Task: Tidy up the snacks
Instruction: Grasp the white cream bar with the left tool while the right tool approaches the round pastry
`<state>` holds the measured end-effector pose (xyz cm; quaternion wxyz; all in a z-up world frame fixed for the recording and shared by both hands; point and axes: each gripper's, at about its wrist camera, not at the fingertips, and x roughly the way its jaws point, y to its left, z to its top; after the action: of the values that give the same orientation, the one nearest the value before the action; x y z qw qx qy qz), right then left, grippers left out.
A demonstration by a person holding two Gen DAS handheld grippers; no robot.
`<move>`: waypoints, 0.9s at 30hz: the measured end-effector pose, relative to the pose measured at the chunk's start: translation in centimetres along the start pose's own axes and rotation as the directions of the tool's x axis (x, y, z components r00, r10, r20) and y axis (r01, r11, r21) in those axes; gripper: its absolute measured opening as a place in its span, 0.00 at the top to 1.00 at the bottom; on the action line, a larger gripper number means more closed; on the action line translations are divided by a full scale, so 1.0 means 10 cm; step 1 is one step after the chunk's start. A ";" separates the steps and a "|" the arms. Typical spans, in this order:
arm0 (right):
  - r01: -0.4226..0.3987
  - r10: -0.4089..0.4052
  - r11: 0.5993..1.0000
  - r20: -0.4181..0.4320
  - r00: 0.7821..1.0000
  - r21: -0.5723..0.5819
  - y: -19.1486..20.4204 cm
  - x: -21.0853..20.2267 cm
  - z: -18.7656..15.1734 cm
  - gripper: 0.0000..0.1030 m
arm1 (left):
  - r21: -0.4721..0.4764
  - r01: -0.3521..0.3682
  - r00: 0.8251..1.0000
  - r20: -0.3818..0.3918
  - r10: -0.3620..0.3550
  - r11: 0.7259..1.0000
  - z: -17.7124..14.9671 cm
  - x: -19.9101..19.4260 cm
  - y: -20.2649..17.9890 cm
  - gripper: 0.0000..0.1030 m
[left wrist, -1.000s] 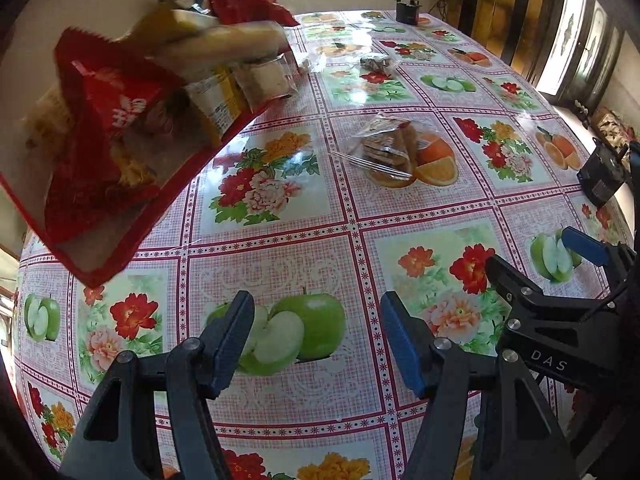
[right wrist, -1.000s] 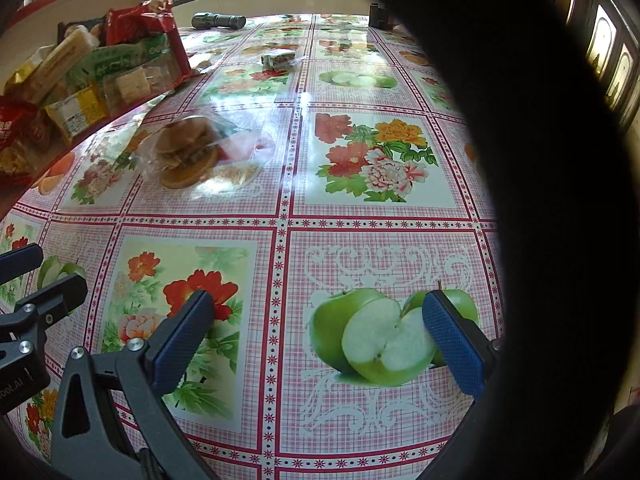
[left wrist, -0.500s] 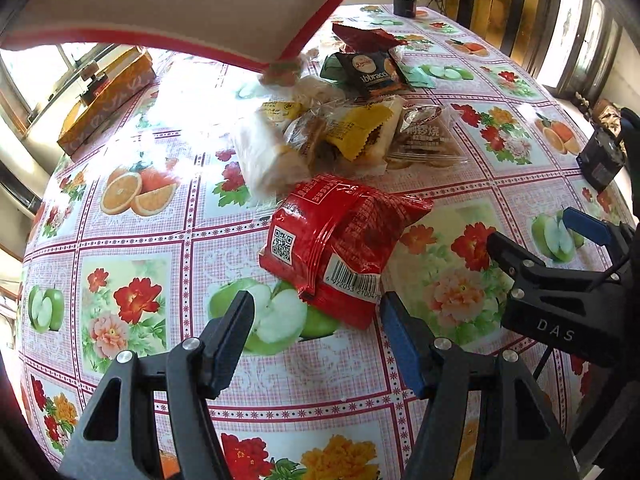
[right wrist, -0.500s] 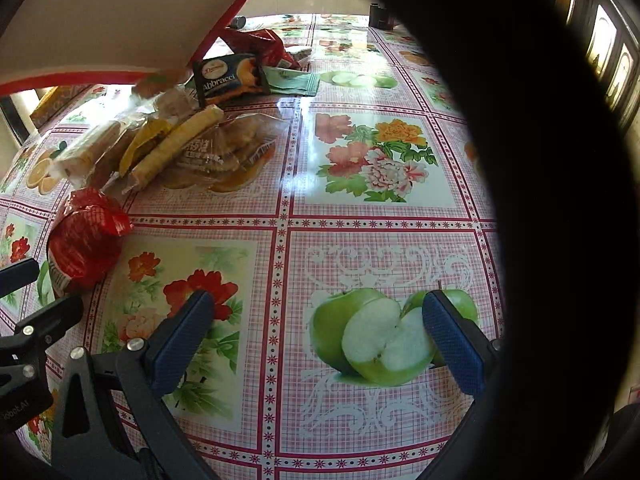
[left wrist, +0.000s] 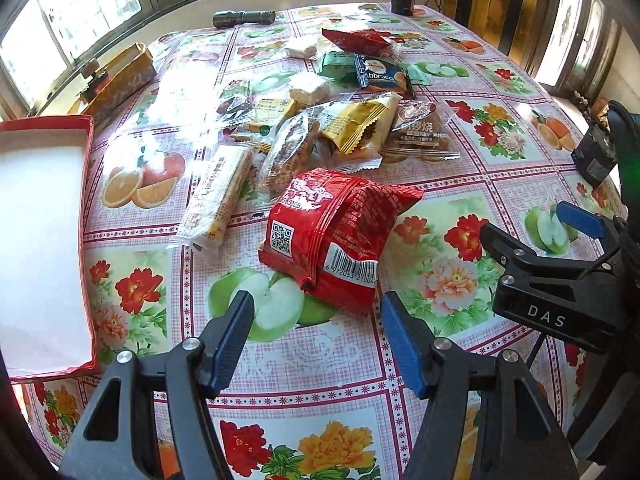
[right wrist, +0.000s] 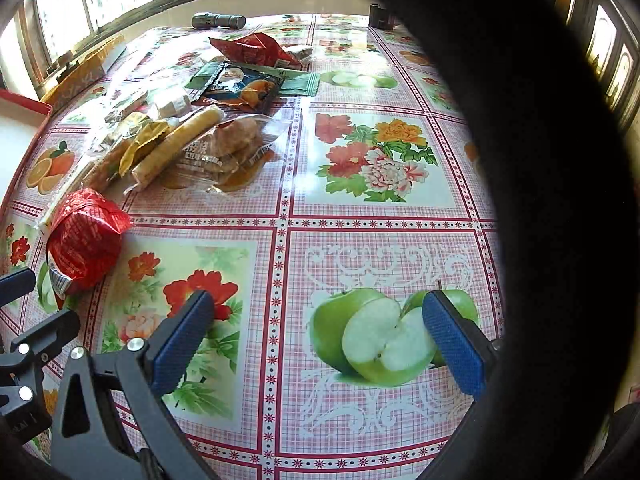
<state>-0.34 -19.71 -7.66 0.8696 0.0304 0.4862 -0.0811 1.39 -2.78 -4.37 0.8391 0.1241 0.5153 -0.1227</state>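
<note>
Several snack packets lie spilled on the floral tablecloth. A red packet (left wrist: pixel 336 236) lies nearest, just beyond my open, empty left gripper (left wrist: pixel 318 328); it also shows in the right wrist view (right wrist: pixel 82 240). Behind it lie a long pale bar (left wrist: pixel 216 196), a yellow packet (left wrist: pixel 358 124), a clear bag of brown cakes (left wrist: pixel 422 132) and a blue biscuit packet (left wrist: pixel 380 74). An empty red box with a white inside (left wrist: pixel 40 240) sits at the left. My right gripper (right wrist: pixel 320 320) is open and empty over a green apple print, to the right of the pile.
A black flashlight (left wrist: pixel 244 18) lies at the far edge by the window. An orange carton (left wrist: pixel 120 76) stands at the far left. A small dark object (left wrist: pixel 402 0) sits at the far end, another black object (left wrist: pixel 596 156) at the right edge.
The red box was tipped above the table and the snacks fell out into a pile. The box now sits upright and empty at the left. Both grippers stayed in place.
</note>
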 end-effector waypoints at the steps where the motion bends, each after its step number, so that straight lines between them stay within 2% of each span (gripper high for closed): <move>1: 0.000 0.000 1.000 0.000 1.000 0.000 0.00 0.00 0.00 0.00 | 0.004 -0.003 1.000 0.002 0.003 1.000 -0.01 -0.01 0.00 0.36; 3: 0.000 0.000 1.000 0.000 1.000 0.000 -0.01 -0.01 0.01 0.00 | 0.010 -0.009 1.000 0.018 0.009 1.000 -0.04 -0.05 0.02 0.36; 6: 0.000 0.000 1.000 0.000 1.000 0.000 0.00 0.00 0.00 0.00 | 0.055 0.011 1.000 0.001 -0.011 0.998 -0.08 -0.07 0.01 0.36; 9: 0.000 0.000 1.000 0.000 1.000 0.000 0.00 0.00 0.00 0.00 | 0.065 0.004 0.999 0.036 -0.006 0.998 -0.12 -0.14 0.08 0.36; 12: 0.000 0.000 1.000 0.000 1.000 0.000 0.00 0.00 0.00 0.00 | 0.004 0.076 0.997 -0.028 -0.076 0.997 -0.01 -0.07 0.20 0.36; 14: 0.000 0.000 1.000 0.000 1.000 0.000 0.00 0.00 0.00 0.00 | -0.034 0.096 0.994 -0.044 -0.097 0.995 0.06 -0.04 0.24 0.36; 27: 0.000 0.000 1.000 -0.001 1.000 0.000 0.00 -0.01 0.01 0.00 | -0.078 -0.009 0.997 -0.075 0.003 0.997 0.17 0.07 0.13 0.36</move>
<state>-0.34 -19.72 -7.57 0.8694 0.0305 0.4864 -0.0814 3.53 -2.18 -4.17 0.8239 0.0972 0.5502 -0.0951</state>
